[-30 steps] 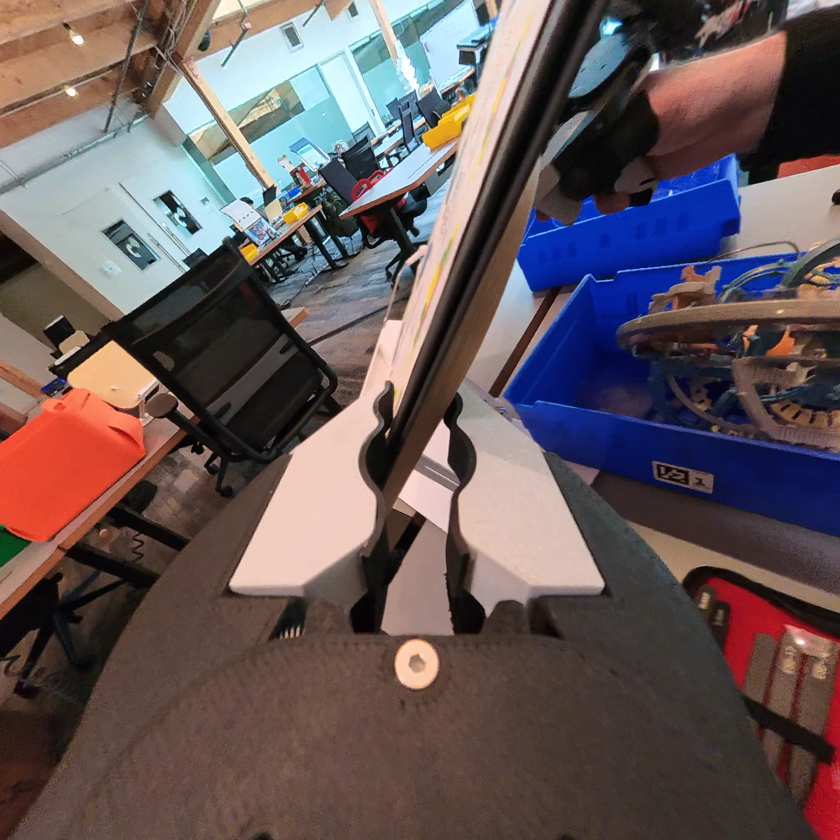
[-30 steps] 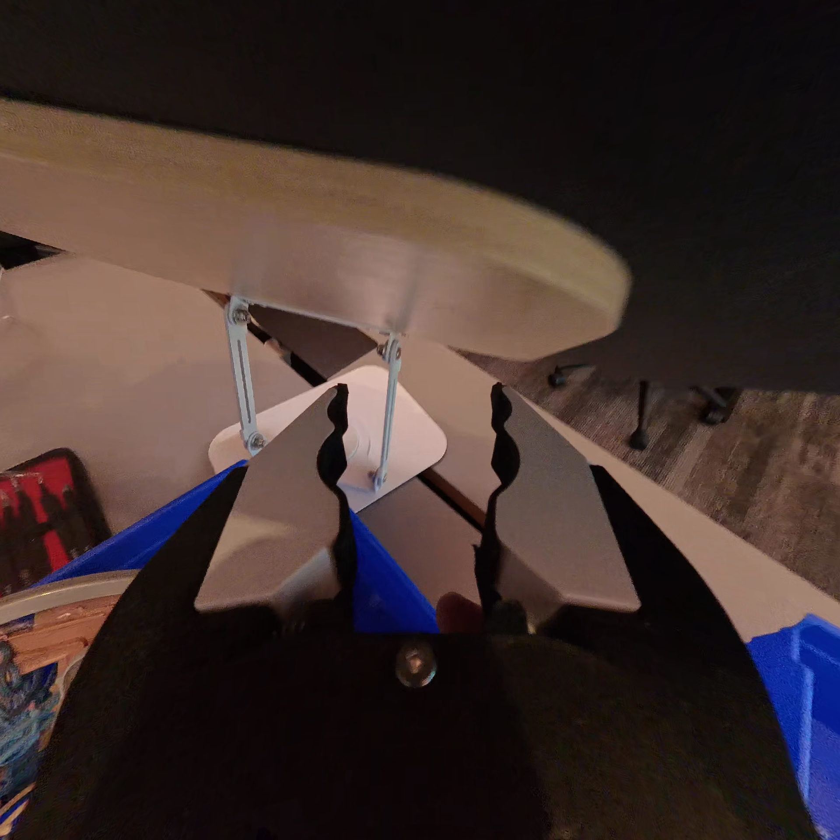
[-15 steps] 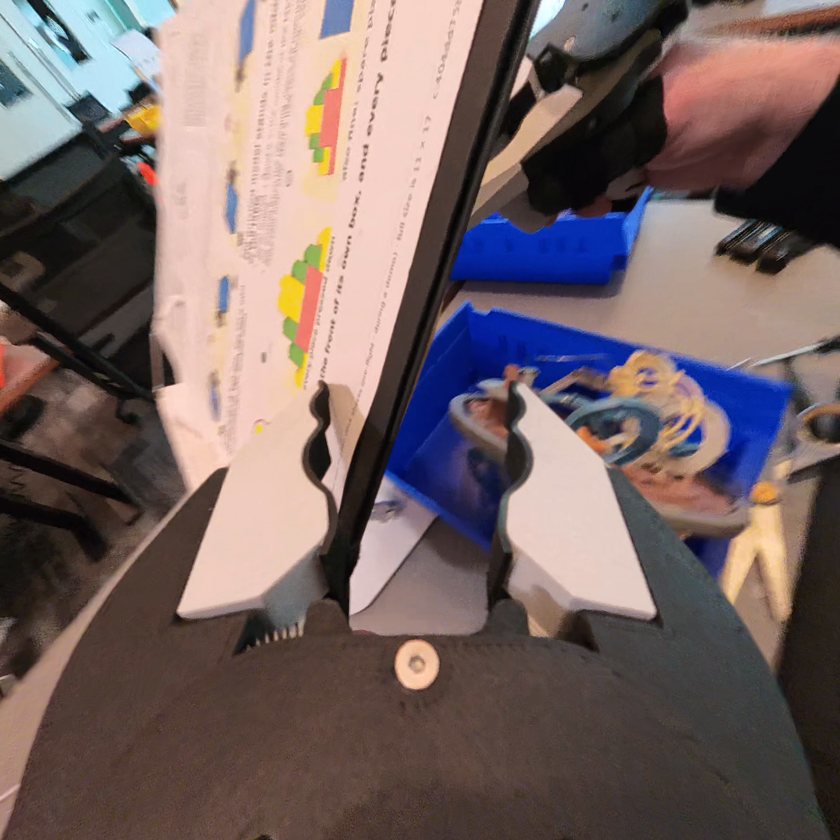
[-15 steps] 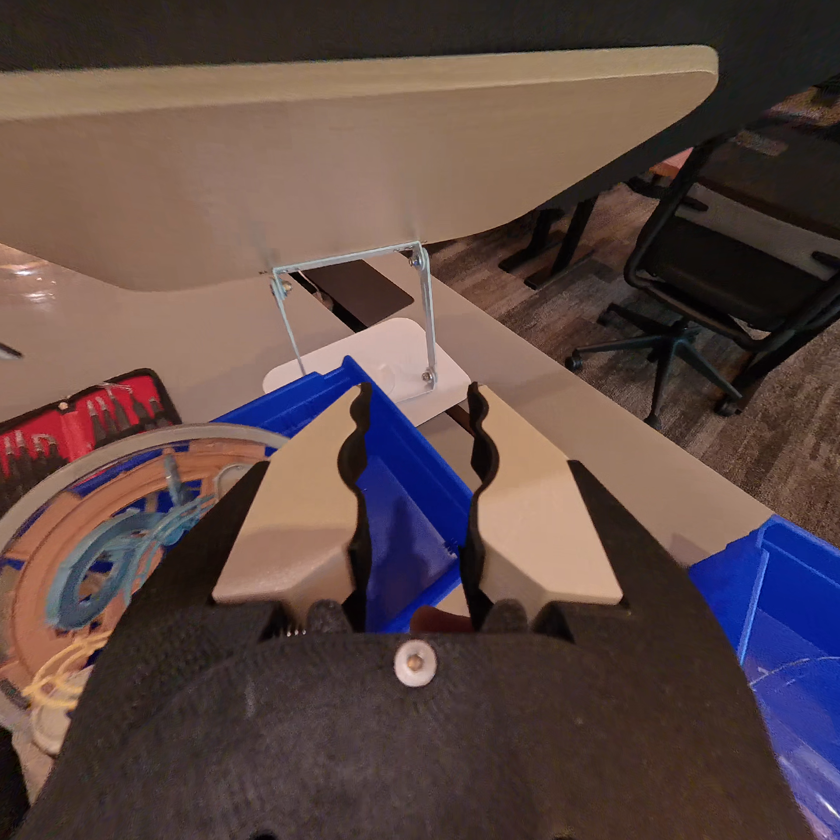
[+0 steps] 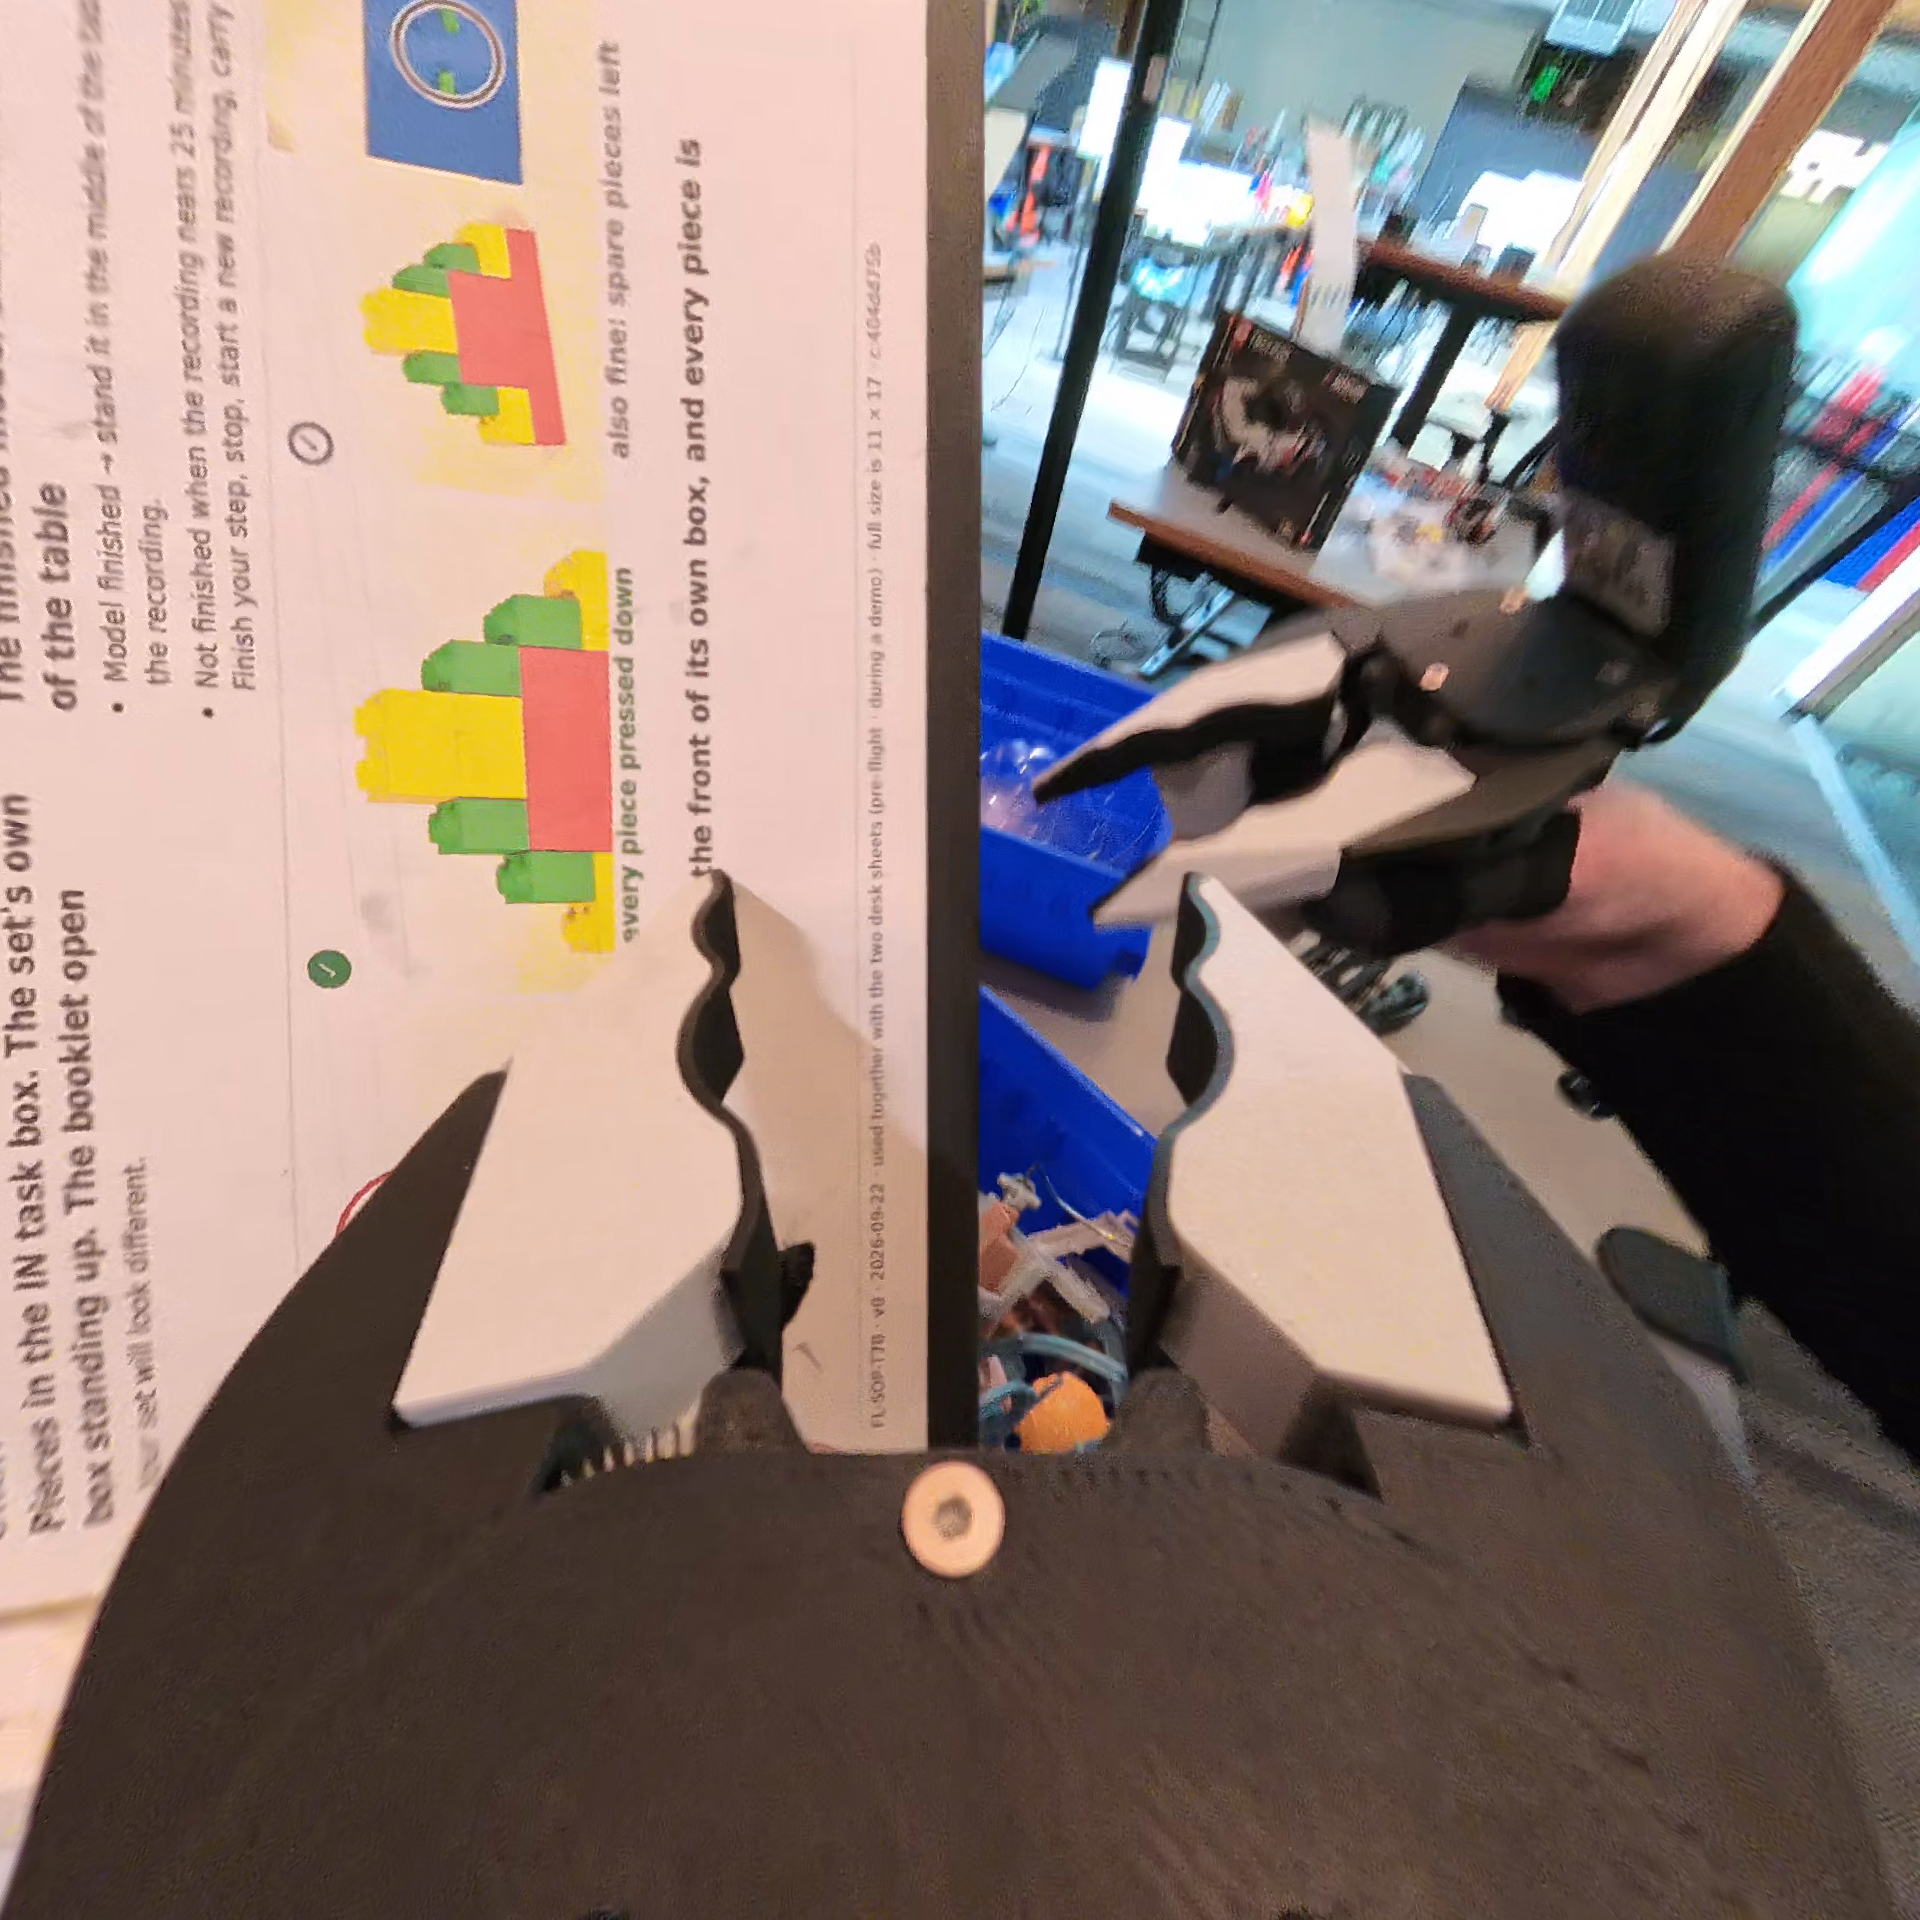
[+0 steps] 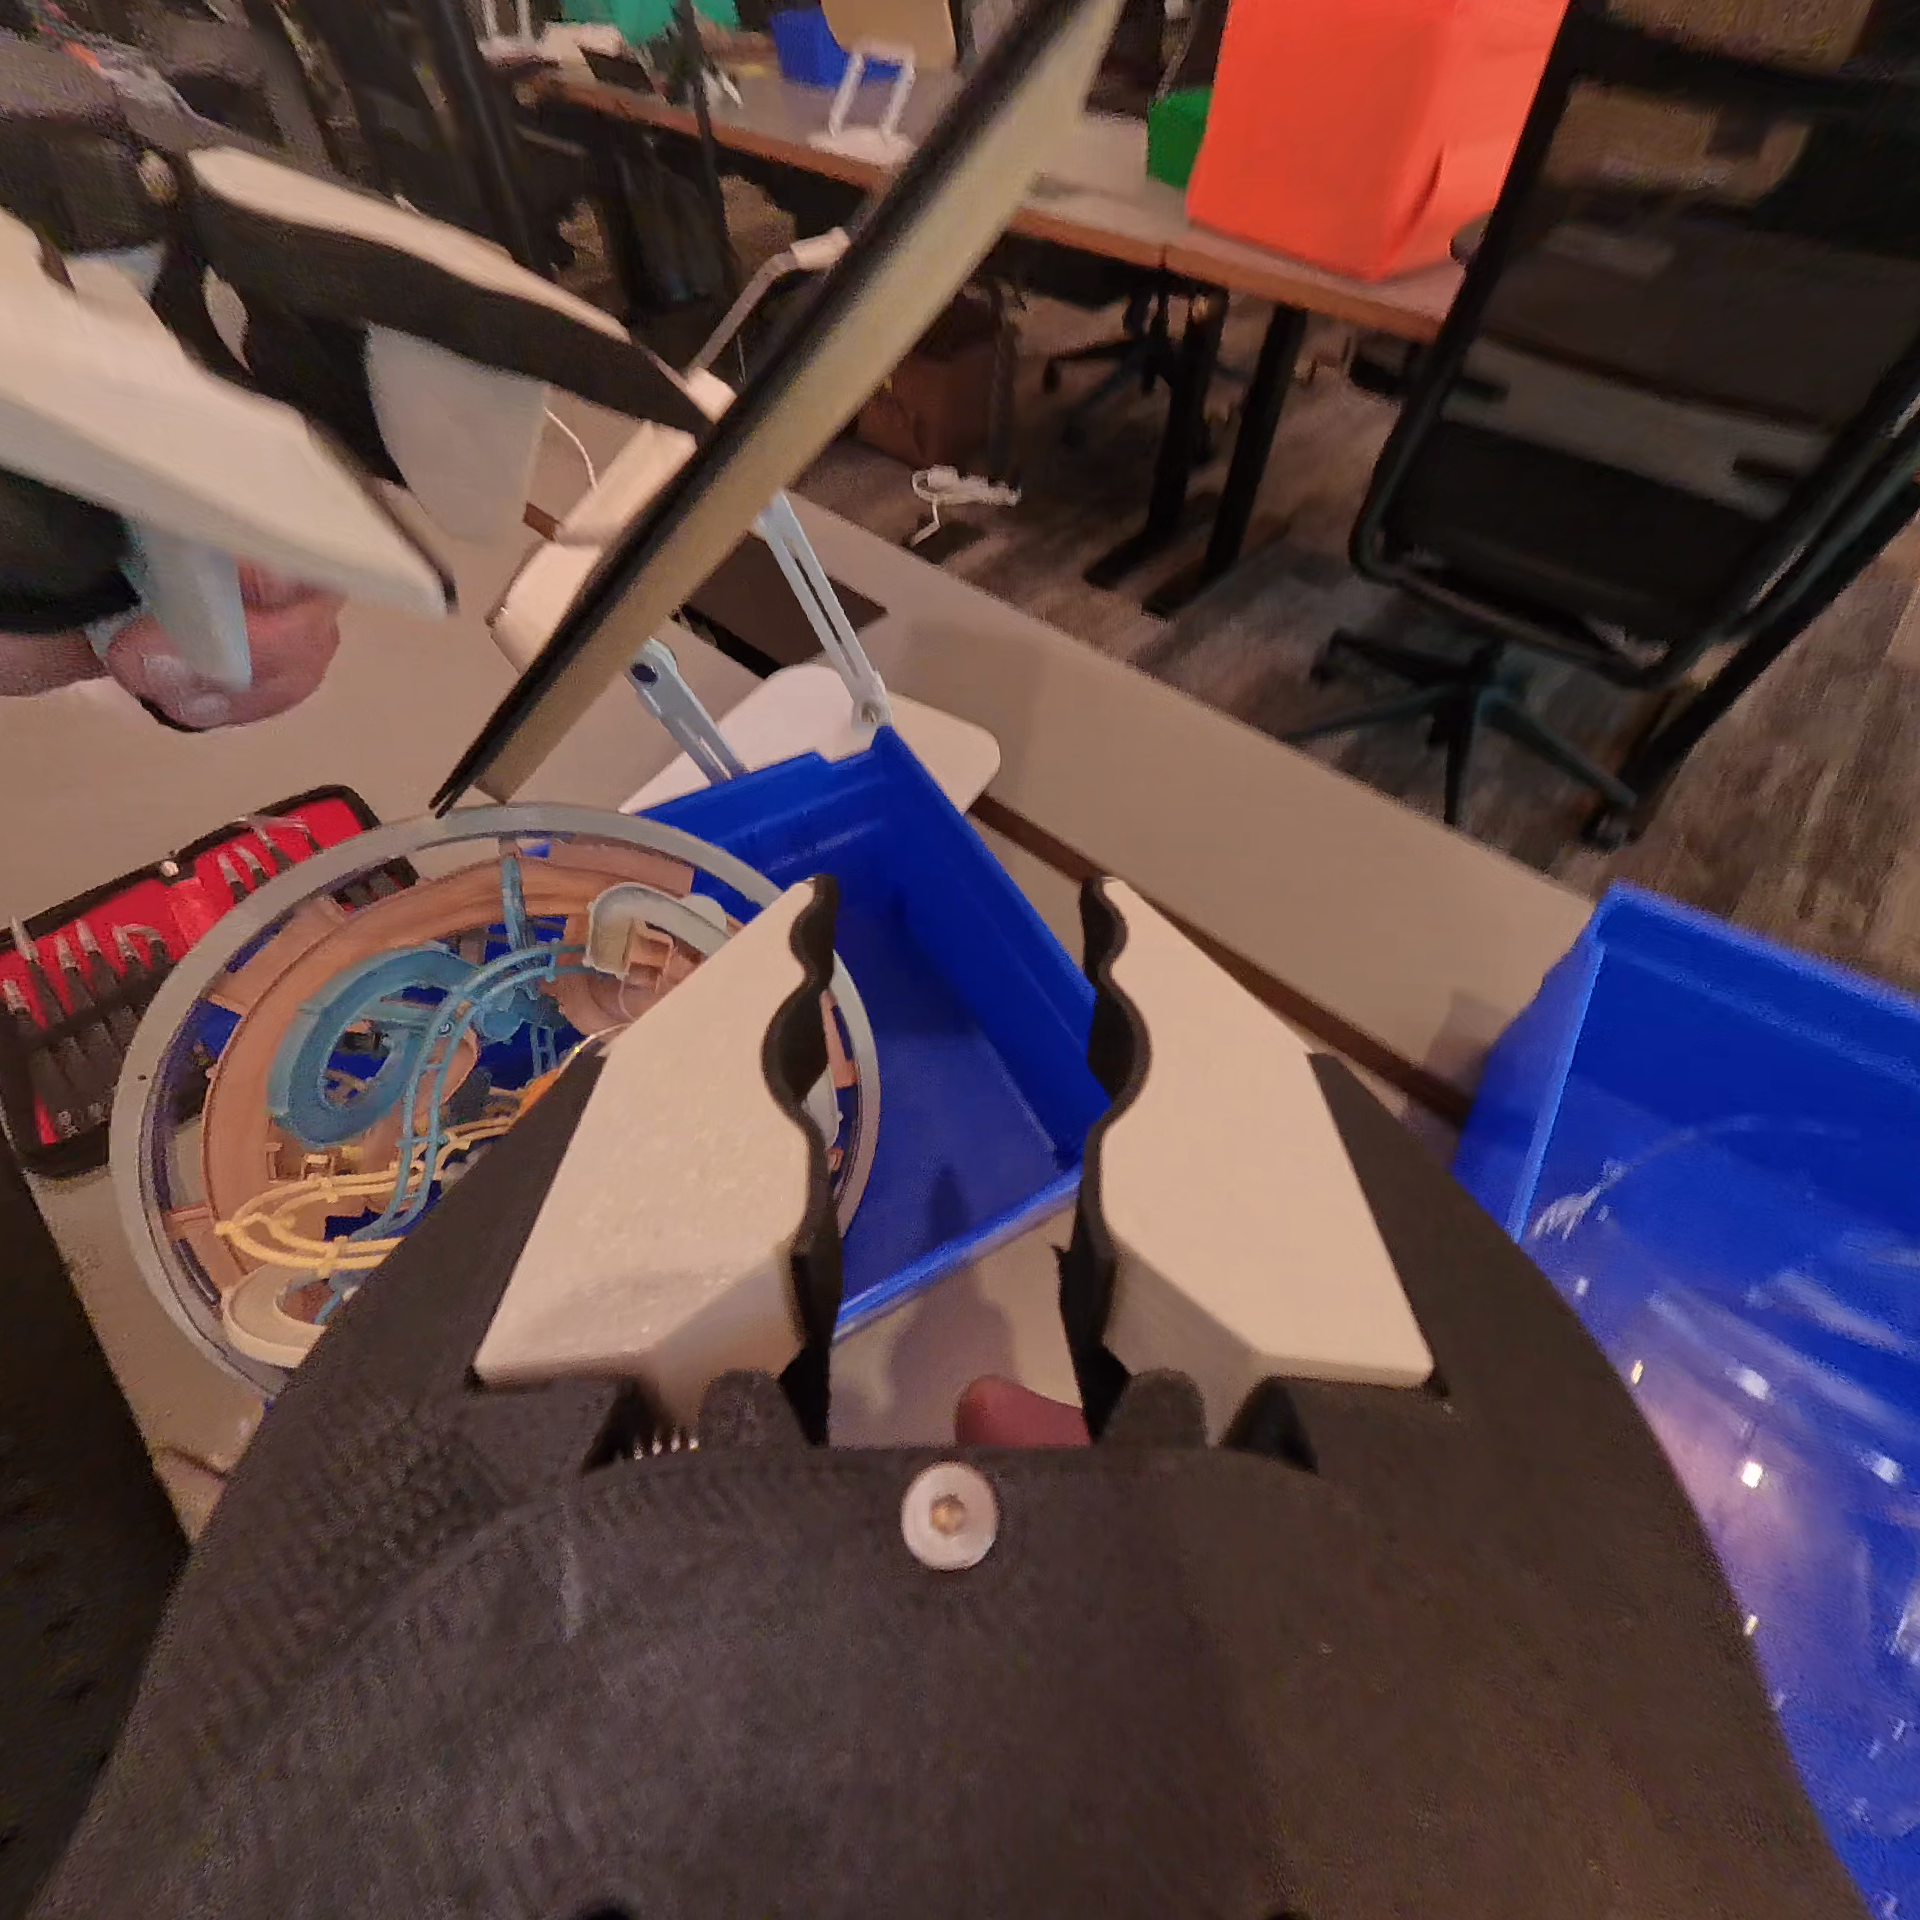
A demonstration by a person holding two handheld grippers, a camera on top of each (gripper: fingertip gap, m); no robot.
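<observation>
The left gripper (image 5: 956, 894) has its fingers spread, straddling the edge of the tilted board (image 5: 954, 520) without pinching it. Beside the board, the right gripper (image 6: 956, 894) hovers with fingers spread and empty over the blue bin (image 6: 997, 1039), which holds a round model (image 6: 343, 1039).

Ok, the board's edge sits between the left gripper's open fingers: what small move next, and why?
Probably close the left gripper on the board: its black edge already runs between the open fingers, so no repositioning looks needed. The right gripper is open too and holds nothing.
</observation>
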